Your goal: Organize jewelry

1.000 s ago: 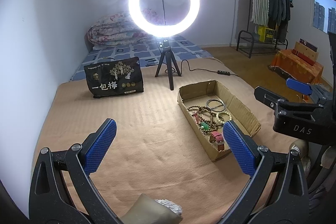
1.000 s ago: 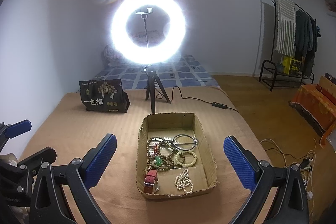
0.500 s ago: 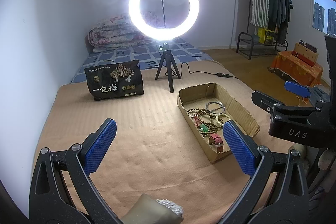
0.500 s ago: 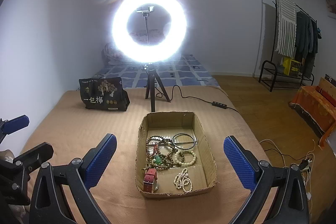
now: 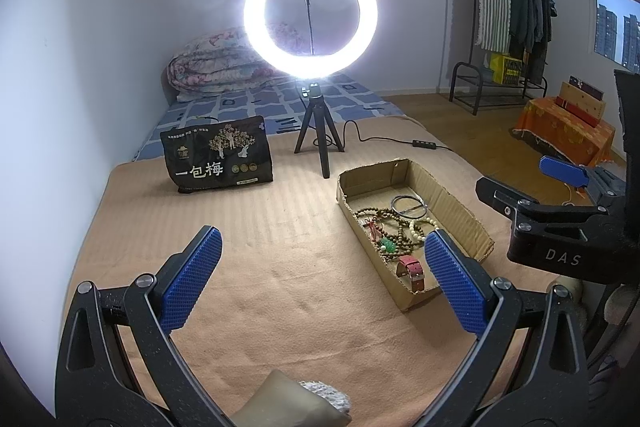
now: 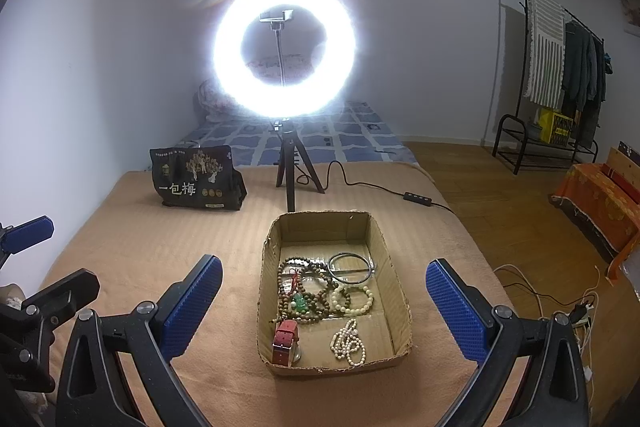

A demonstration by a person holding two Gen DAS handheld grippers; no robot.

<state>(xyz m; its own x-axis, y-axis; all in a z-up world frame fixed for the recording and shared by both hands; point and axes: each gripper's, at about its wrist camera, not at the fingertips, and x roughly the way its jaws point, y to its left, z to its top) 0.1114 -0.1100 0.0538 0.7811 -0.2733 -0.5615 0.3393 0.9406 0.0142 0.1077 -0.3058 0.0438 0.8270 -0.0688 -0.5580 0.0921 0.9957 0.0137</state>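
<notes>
Shallow brown cardboard tray w/ jewelry lies dead ahead of right gripper, long axis running away; left gripper sits off to its left; both 2-finger grippers wide open, empty.

Home bedroom: folded quilt, clothes rack, mattress.

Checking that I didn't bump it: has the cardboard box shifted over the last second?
No. The cardboard box sits just in front of the ring light tripod as before, at the same angle.
</notes>
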